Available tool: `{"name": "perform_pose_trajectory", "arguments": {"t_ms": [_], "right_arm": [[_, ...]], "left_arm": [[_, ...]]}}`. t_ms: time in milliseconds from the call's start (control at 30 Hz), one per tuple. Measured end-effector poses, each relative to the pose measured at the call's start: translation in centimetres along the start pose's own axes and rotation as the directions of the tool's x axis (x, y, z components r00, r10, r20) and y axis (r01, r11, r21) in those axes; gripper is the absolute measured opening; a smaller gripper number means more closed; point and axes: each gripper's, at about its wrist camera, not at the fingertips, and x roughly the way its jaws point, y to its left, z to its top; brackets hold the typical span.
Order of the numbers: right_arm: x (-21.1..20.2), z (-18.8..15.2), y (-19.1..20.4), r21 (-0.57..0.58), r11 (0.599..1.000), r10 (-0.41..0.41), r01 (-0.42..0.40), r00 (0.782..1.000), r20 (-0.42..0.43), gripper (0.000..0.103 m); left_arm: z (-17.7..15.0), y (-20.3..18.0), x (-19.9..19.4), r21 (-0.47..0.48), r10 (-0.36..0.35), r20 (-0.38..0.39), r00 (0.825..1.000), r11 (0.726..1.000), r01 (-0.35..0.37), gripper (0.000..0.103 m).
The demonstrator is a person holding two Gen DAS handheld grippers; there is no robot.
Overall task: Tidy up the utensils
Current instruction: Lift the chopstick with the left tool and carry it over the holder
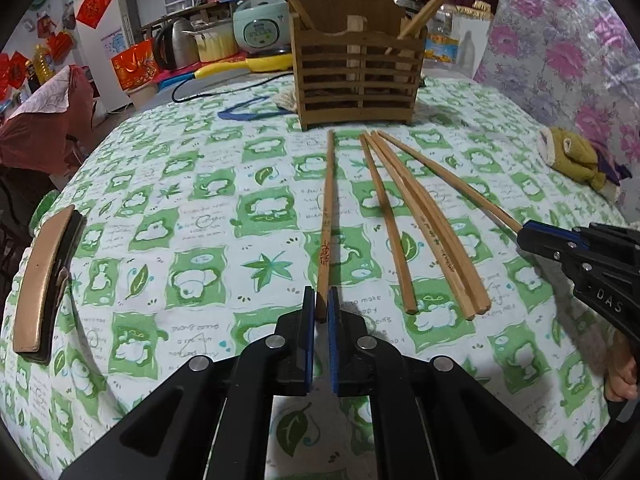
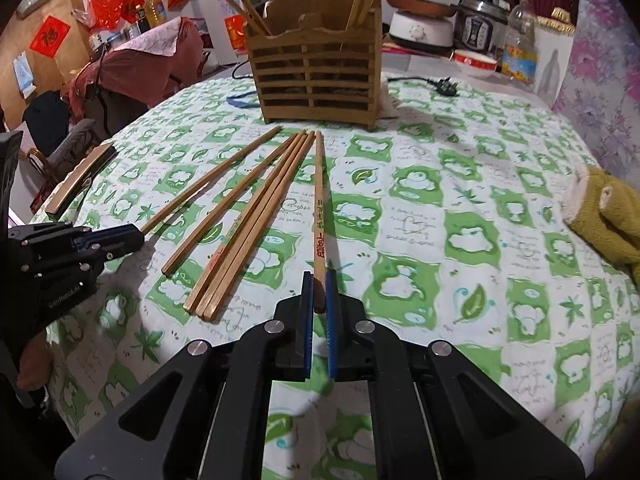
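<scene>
Several wooden chopsticks lie fanned out on the green-and-white tablecloth [image 1: 192, 216] in front of a slatted wooden holder [image 1: 356, 80] [image 2: 316, 76], which has a few chopsticks standing in it. My left gripper [image 1: 321, 312] [image 2: 140, 236] is shut on the near end of the leftmost chopstick [image 1: 329, 208] [image 2: 216, 178], which bears red print. My right gripper [image 2: 319, 300] [image 1: 522, 232] is shut on the near end of the rightmost chopstick [image 2: 319, 200] [image 1: 452, 178], also printed in red. The loose chopsticks [image 1: 424, 224] [image 2: 248, 220] lie between the two held ones.
A brown bar-shaped object [image 1: 44, 280] [image 2: 80, 176] rests near the table's left edge. A plush toy [image 1: 576, 160] [image 2: 608, 208] sits at the right edge. Behind the holder are a blue strap [image 1: 248, 110], a power plug [image 2: 446, 84], a rice cooker [image 1: 262, 26] and a kettle.
</scene>
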Motion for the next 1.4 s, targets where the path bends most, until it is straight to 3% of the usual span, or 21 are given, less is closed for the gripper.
{"name": "perform_pose_trajectory", "arguments": {"t_ms": [233,600,1067,1200,1400], "right_arm": [[-4.2,1.5,-0.7,0.014,1.000,-0.008,0.007,0.994,0.113,0.007],[-10.3,6.3,-1.6,0.027,0.999,0.024,-0.033,0.962,0.272,0.007],[-13.0,10.9,-1.5,0.012,0.998,0.059,-0.068,0.933,0.356,0.007],[-13.5,12.5,-1.4,0.007,0.997,0.066,-0.074,0.920,0.387,0.007],[-14.4,16.5,-1.4,0.019,0.997,0.061,-0.078,0.889,0.453,0.007]], "left_arm": [[1.7,0.2,-3.5,-0.014,-0.002,0.075,0.997,1.000,0.003,0.006],[7.9,-0.9,-9.1,0.014,-0.022,0.193,0.981,1.000,0.020,0.006],[14.6,-2.0,-12.0,0.041,-0.054,0.244,0.968,0.998,0.046,0.006],[16.8,-2.6,-13.6,0.054,-0.056,0.287,0.956,0.998,0.043,0.006],[21.3,-3.2,-16.3,0.045,-0.046,0.384,0.922,0.998,0.032,0.006]]}}
